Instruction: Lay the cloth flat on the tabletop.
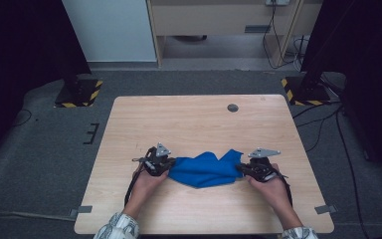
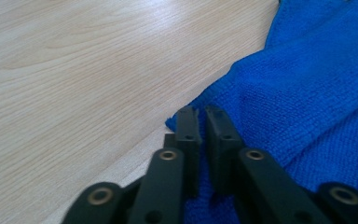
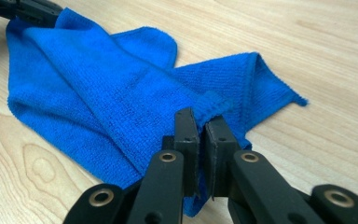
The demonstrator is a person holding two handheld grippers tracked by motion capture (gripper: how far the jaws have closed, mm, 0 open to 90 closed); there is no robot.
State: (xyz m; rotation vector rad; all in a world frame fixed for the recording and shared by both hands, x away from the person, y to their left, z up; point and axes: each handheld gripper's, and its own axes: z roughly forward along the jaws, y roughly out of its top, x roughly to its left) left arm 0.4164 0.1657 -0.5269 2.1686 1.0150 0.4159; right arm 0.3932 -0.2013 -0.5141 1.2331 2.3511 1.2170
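A crumpled blue cloth lies on the wooden table near its front edge, stretched between both grippers. At the cloth's left end, my left gripper is shut on it. In the left gripper view, the jaws pinch a corner of the blue cloth. My right gripper is shut on the cloth's right end. In the right gripper view, its jaws clamp a hem of the cloth, and the left gripper holds the far corner.
A grey round plug sits in the tabletop near the back edge. Two stands with yellow-and-black striped bases rest on the floor beyond the table. Cables run along the floor at the right.
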